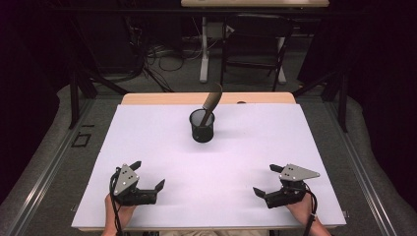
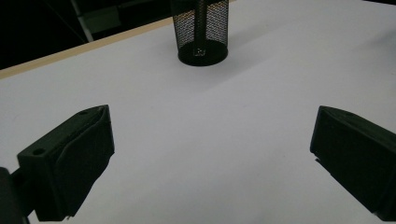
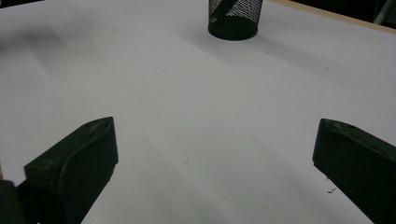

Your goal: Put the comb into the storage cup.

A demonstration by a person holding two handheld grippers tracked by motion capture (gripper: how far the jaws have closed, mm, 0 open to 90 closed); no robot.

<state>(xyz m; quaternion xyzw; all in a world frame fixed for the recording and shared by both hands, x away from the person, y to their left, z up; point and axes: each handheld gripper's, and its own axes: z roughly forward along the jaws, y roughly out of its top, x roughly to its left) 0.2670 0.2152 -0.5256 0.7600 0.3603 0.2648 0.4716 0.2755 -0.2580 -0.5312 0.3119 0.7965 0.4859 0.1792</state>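
Note:
A black mesh cup (image 1: pixel 202 126) stands upright on the white table top (image 1: pixel 147 142), toward the far middle. A brown-handled tool (image 1: pixel 212 103) leans out of it to the right. The cup (image 2: pixel 201 31) sits ahead in the left gripper view, and the cup (image 3: pixel 233 17) sits ahead in the right gripper view. My left gripper (image 1: pixel 147 175) rests near the front left edge, open and holding nothing. Near the front right my right gripper (image 1: pixel 268 180) lies open too, jaws wide apart. Both are well short of the cup.
Beyond the white sheet a strip of wooden table edge (image 1: pixel 162 98) shows. A chair (image 1: pixel 255 44) and cables (image 1: pixel 157 54) stand on the floor behind the table. Dark rails run along both sides.

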